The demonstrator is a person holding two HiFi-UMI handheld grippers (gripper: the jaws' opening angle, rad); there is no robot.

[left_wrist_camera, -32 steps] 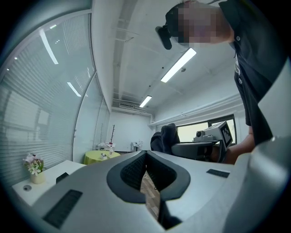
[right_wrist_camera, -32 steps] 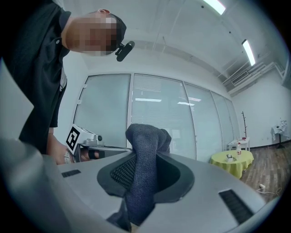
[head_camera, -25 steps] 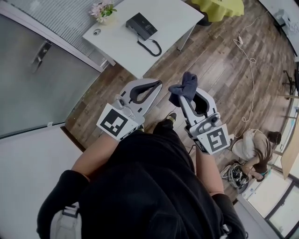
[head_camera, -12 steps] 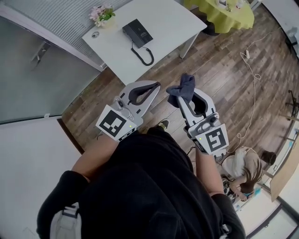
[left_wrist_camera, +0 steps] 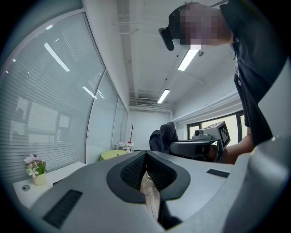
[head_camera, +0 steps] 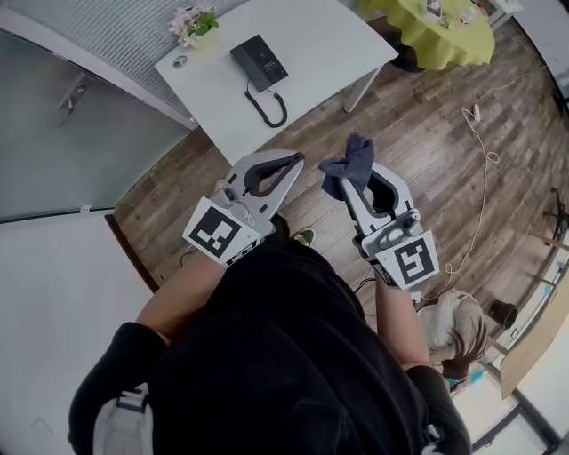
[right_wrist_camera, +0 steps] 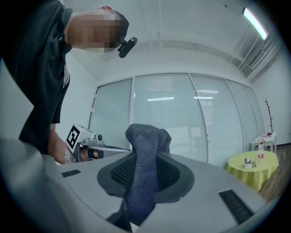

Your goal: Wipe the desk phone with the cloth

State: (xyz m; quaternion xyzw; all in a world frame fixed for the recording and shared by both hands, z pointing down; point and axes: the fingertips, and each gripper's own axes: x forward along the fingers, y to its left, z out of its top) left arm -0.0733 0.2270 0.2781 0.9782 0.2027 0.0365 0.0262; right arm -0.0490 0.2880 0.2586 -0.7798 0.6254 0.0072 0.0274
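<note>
Above wood floor [head_camera: 418, 124], right gripper [head_camera: 343, 178] pinches cloth [head_camera: 354, 155] lengthwise between its jaws; left gripper [head_camera: 297, 159] jaws closed.

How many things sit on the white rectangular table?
3: black desk phone centrally, pot of pink flowers at the far-left corner, small round grey object beside the pot; more may lie off-frame.

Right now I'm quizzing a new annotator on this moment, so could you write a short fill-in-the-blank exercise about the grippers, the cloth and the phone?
1. The right gripper has its jaws ____ on the cloth.
2. The left gripper, its jaws together, holds ____.
3. The desk phone rests on the ____ table, touched by neither gripper.
Missing words: shut; nothing; white.
</note>
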